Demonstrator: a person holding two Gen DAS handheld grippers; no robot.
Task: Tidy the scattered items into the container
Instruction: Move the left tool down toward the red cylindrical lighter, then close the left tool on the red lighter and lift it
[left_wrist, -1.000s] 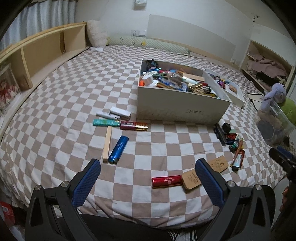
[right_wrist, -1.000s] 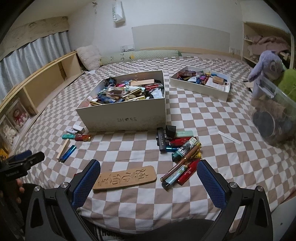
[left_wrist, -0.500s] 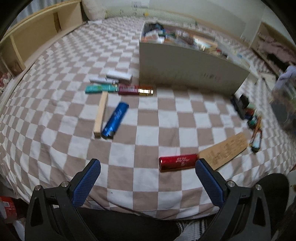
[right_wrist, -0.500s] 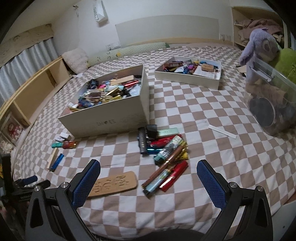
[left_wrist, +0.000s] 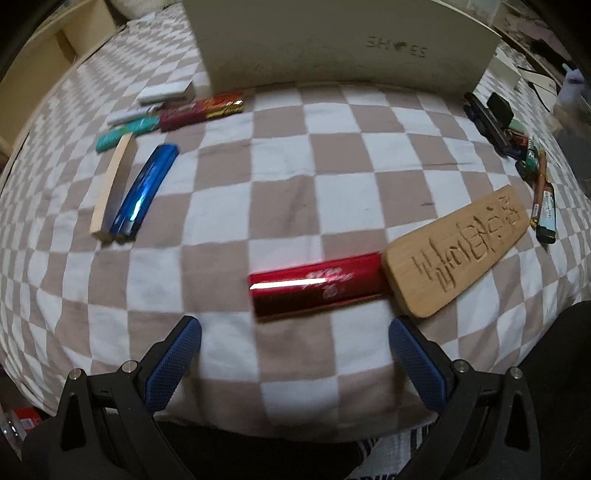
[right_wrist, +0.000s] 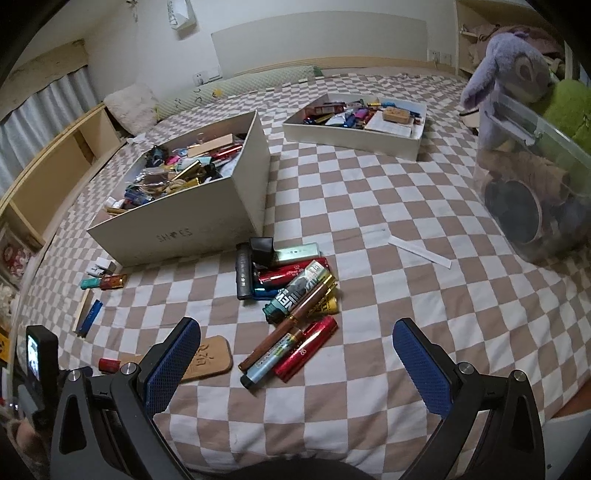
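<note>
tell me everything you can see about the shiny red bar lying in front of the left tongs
The red bar is a glossy, metallic-looking oblong with faint pale lettering on top and a bright glare streak. It lies flat on the checkered bedspread, its right end against the carved wooden plaque. The left tongs are open, not touching it.

Shoebox (left_wrist: 343, 40) top cut off; red case (left_wrist: 317, 286) lettering blurred.

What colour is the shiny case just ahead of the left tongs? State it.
Glossy metallic red case, clearest in the left wrist view.
</note>
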